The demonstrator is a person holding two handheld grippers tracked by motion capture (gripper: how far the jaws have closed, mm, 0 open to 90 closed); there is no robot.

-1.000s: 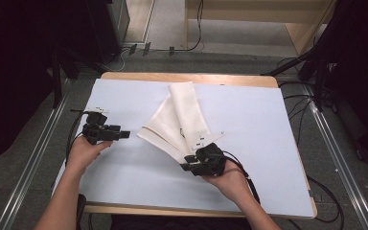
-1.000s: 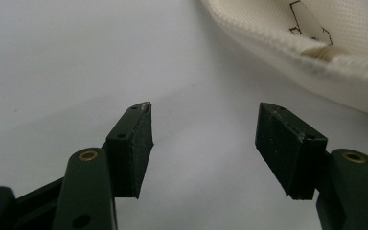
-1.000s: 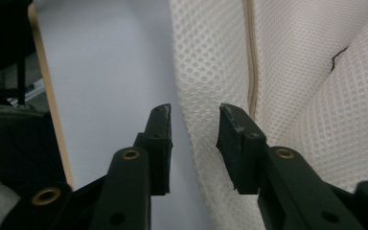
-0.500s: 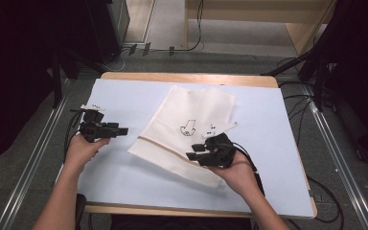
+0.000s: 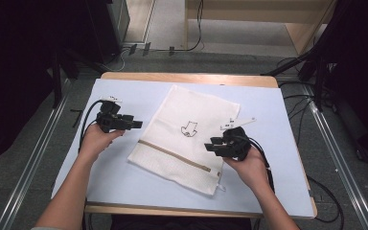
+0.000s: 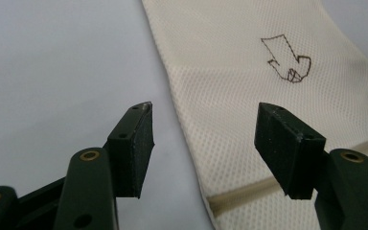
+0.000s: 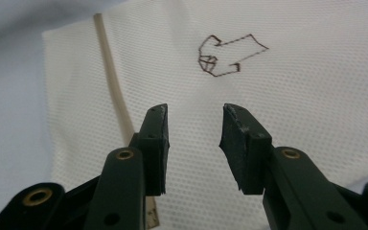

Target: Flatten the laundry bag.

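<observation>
The mesh laundry bag [image 5: 189,136] lies flat and spread open in the middle of the desk [image 5: 278,120], set at a slant, with a beige zipper band [image 5: 172,154] running across its near end and a small brown arrow drawing [image 5: 189,129] near its centre. The desk is a wooden top covered by a pale blue sheet; around it are grey floor, metal rails at both sides, cables and dark equipment at the back. A small white tag [image 5: 238,123] lies at the bag's right edge. Whether anything is inside the bag cannot be told; it looks flat. The left tongs [image 5: 135,124] hover just beside the bag's left edge, spread wide with nothing between them. The right tongs [image 5: 210,145] hang over the bag's right part, above the mesh, parted about halfway and pinching nothing.
</observation>
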